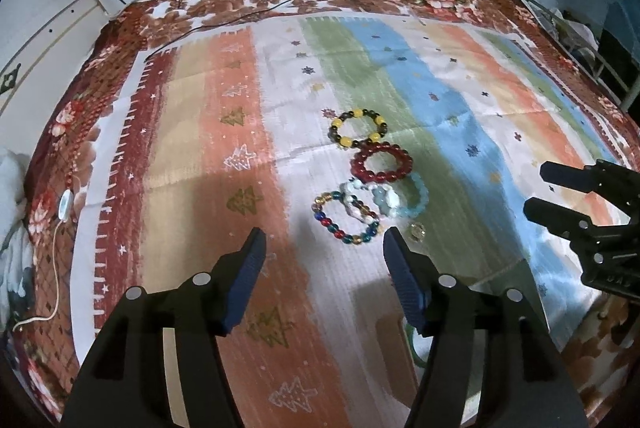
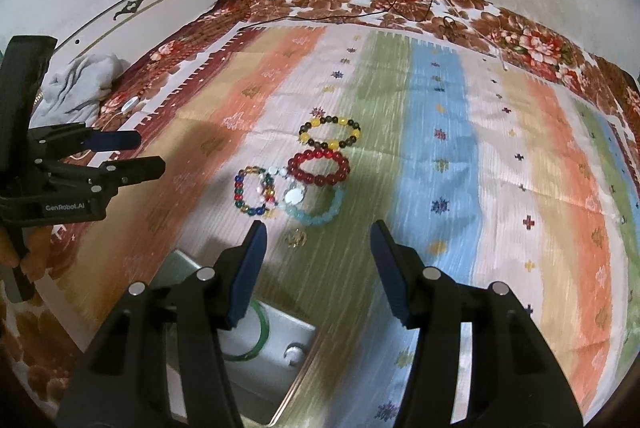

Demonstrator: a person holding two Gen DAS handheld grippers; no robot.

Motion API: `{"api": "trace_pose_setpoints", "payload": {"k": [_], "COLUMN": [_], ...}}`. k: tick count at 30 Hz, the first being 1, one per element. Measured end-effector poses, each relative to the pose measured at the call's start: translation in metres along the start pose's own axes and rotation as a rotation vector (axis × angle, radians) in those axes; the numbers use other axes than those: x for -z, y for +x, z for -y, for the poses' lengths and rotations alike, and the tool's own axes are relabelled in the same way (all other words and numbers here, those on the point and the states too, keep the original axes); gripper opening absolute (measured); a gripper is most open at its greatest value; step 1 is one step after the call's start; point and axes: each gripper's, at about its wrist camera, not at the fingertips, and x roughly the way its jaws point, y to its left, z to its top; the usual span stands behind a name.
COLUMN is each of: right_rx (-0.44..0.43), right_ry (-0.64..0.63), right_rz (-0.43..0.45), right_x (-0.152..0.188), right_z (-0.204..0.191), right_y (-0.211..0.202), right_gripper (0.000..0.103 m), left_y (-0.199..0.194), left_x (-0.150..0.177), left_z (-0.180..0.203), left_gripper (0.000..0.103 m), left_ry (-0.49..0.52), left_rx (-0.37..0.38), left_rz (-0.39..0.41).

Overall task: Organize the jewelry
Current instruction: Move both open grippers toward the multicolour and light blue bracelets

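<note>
Both tools are empty, jaws standing wide: the left tool [image 1: 324, 248] and right tool [image 2: 316, 242] hover over the bed's striped cloth [image 2: 500, 168]. Four bead bracelets lie clustered ahead — the multicolour bracelet [image 2: 254, 192] nearest the open box [image 2: 280, 360], which holds a green bangle [image 2: 256, 340]. Best approach, I judge: straddle one bead strand only, avoiding the touching pale blue bracelet [image 2: 320, 212].

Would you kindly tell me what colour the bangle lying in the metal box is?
Green; the bangle shows best in the right wrist view.
</note>
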Motion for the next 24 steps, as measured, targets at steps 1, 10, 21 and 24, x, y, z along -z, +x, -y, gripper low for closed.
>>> {"api": "trace_pose_setpoints", "payload": {"k": [1, 10, 21, 24], "right_rx": [0.000, -0.002, -0.014, -0.015], "right_ry": [-0.001, 0.004, 0.006, 0.007], "right_rz": [-0.002, -0.024, -0.057, -0.064], "right_x": [-0.002, -0.017, -0.039, -0.043], "right_z": [0.001, 0.011, 0.021, 0.023], "right_y": [0.002, 0.026, 0.061, 0.071], "right_gripper": [0.055, 0.057, 0.059, 0.059], "left_y": [0.002, 0.027, 0.060, 0.070], "left_x": [-0.002, -0.019, -0.036, -0.040], "left_z": [-0.002, -0.011, -0.018, -0.020], "left_gripper": [0.061, 0.062, 0.063, 0.063], "left_ry": [-0.002, -0.005, -0.001, 0.001], "left_rx": [-0.001, -0.012, -0.017, -0.016], "left_rz": [-0.003, -0.035, -0.078, -0.093]}}
